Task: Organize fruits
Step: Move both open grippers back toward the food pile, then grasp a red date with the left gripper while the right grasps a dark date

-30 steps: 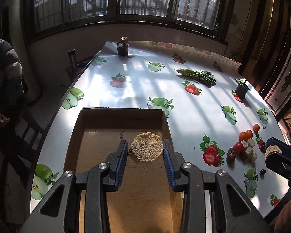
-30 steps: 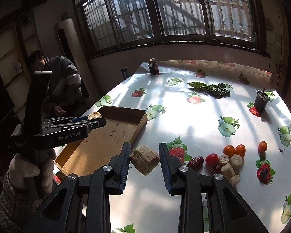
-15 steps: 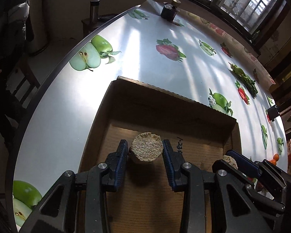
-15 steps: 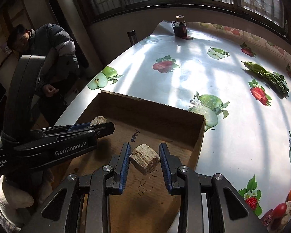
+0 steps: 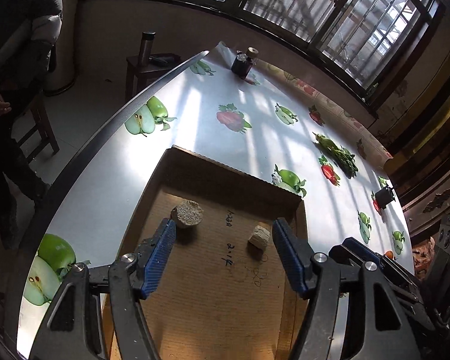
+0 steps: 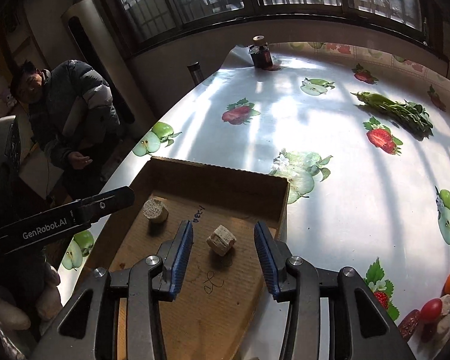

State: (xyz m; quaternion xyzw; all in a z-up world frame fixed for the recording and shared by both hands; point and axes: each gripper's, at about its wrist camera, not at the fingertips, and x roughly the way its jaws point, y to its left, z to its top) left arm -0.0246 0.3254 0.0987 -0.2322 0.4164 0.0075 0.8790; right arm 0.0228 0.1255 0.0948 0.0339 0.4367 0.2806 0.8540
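Cardboard tray, brown, shallow, open-topped (image 6: 280, 198): sits at the near left of the fruit-print tablecloth (image 6: 330, 138).

Contents: round tan rough-textured puck (image 6: 155, 209), far left on the tray floor; squarish beige crumbly chunk (image 6: 221, 239), nearer the middle. The two lie well apart, neither touching a wall.

Left gripper (image 5: 225, 255): blue-padded jaws spread wide, nothing held; the puck (image 5: 187, 216) lies just beyond its left pad.

Right gripper (image 6: 222, 258): jaws likewise wide, empty; the chunk sits between them, clear of both pads.

Remaining stock: pile of small red, orange and pale fruits (image 6: 435, 309), near right edge of the table.

Step in hand, as judged: both pieces released; withdrawal and return for more. Lift each gripper straight up before swinging right, so no pad knocks a placed piece. Send only one gripper to the crowded pile at a time, and set later pieces in the tray's bare near floor.
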